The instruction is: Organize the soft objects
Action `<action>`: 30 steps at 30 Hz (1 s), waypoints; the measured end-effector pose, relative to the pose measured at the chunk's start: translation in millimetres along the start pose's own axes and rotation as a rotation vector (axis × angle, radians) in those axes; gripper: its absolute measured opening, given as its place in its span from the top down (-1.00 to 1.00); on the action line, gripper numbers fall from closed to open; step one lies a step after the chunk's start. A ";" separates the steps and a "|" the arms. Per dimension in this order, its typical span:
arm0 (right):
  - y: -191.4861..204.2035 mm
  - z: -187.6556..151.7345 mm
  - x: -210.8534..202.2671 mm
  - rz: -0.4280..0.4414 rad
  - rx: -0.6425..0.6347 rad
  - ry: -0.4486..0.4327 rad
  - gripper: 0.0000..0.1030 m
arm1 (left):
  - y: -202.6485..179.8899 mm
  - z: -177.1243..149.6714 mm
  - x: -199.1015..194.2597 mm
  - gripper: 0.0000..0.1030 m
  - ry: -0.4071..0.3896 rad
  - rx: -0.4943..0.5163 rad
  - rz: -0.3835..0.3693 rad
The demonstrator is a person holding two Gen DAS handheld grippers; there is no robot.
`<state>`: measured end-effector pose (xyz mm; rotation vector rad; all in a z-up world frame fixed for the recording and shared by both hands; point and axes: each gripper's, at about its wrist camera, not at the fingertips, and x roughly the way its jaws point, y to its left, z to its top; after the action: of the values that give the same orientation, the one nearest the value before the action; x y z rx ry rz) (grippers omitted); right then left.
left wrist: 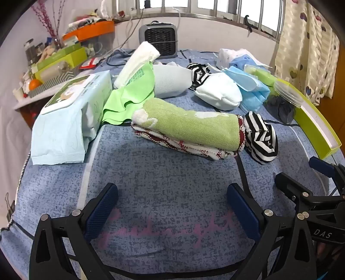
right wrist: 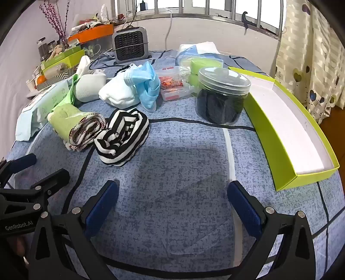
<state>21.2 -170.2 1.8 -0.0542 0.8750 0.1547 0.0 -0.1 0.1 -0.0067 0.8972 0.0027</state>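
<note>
A small grey fan heater with a black grille stands at the far edge of the blue mottled bedcover, below the barred window. Left of it, an orange plastic tray tops a cluttered side shelf, beside a vase of purple dried twigs. A cream curtain printed with hearts hangs at the right.

Counted on the bed: two striped rolls, one green towel roll, one wipes pack, one jar, one green box, one fan.
</note>
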 end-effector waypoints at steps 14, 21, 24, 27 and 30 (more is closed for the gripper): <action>-0.6 -0.2 -0.5 0.000 0.001 -0.003 -0.98 | 1.0 0.6 -1.2 -0.96 -0.007 -0.001 -0.001; -0.6 0.0 -0.6 0.001 0.001 -0.003 -0.98 | 1.3 0.1 -1.9 -0.96 -0.010 -0.001 -0.001; -0.7 -0.1 -0.7 0.000 0.001 -0.003 -0.98 | 1.1 -0.3 -1.7 -0.96 -0.012 -0.002 -0.001; -0.8 -0.2 -0.8 0.000 0.001 -0.004 -0.98 | 1.1 -0.4 -1.6 -0.96 -0.013 -0.001 0.000; -0.8 -0.3 -0.9 0.001 0.001 -0.004 -0.98 | 1.0 -0.6 -1.5 -0.96 -0.013 -0.001 0.000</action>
<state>20.6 -171.2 2.3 -0.0531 0.8715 0.1551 -1.4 0.9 1.0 -0.0081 0.8840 0.0031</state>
